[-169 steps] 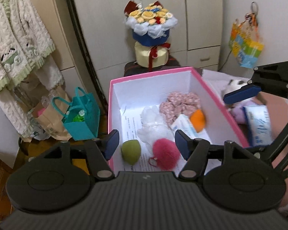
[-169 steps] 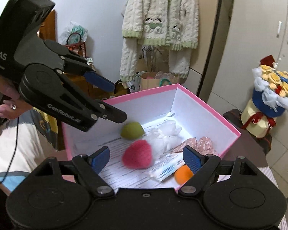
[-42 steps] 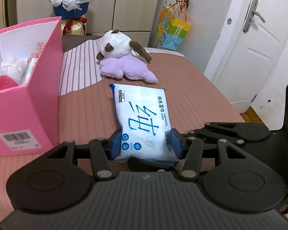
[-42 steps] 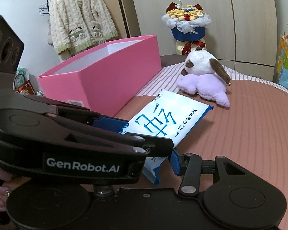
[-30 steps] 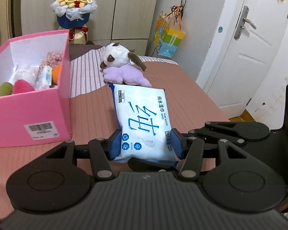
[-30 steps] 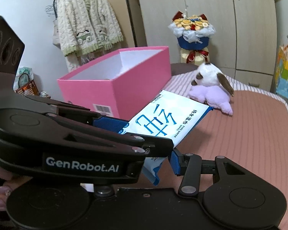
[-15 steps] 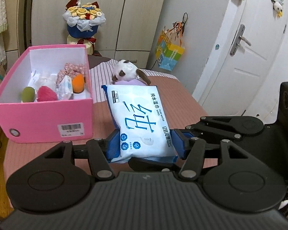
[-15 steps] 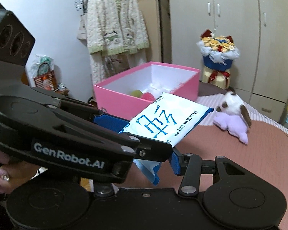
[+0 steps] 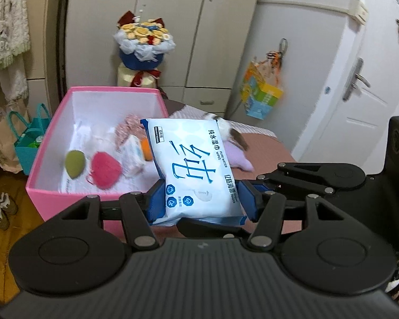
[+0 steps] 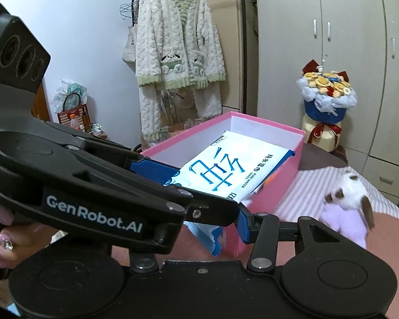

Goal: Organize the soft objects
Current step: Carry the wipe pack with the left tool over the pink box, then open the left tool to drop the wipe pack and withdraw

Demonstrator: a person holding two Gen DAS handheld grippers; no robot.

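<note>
A white-and-blue pack of wet wipes (image 9: 196, 170) hangs in the air, held from two sides. My left gripper (image 9: 202, 200) is shut on its lower part, with a blue pad pressed on each long edge. My right gripper (image 10: 200, 228) grips the same end crosswise; one blue pad (image 10: 243, 226) shows against the pack (image 10: 226, 175), the other is hidden behind the left gripper's fingers (image 10: 151, 171). The pack's far end reaches over the open pink box (image 9: 98, 93), which holds a green sponge (image 9: 75, 164), a red puff (image 9: 105, 169) and other soft items.
A white-and-brown plush on a purple one (image 10: 345, 202) lies on the pinkish bed cover (image 10: 385, 234) right of the box (image 10: 268, 127). A bouquet (image 9: 143, 45) stands behind, bags (image 9: 29, 138) and shoes (image 9: 0, 207) on the floor left. A hand (image 10: 2, 228) holds the left gripper.
Both grippers have risen and swung left with the pack. It was over the bed cover beside the box; now its far end is above the box's near right corner.
</note>
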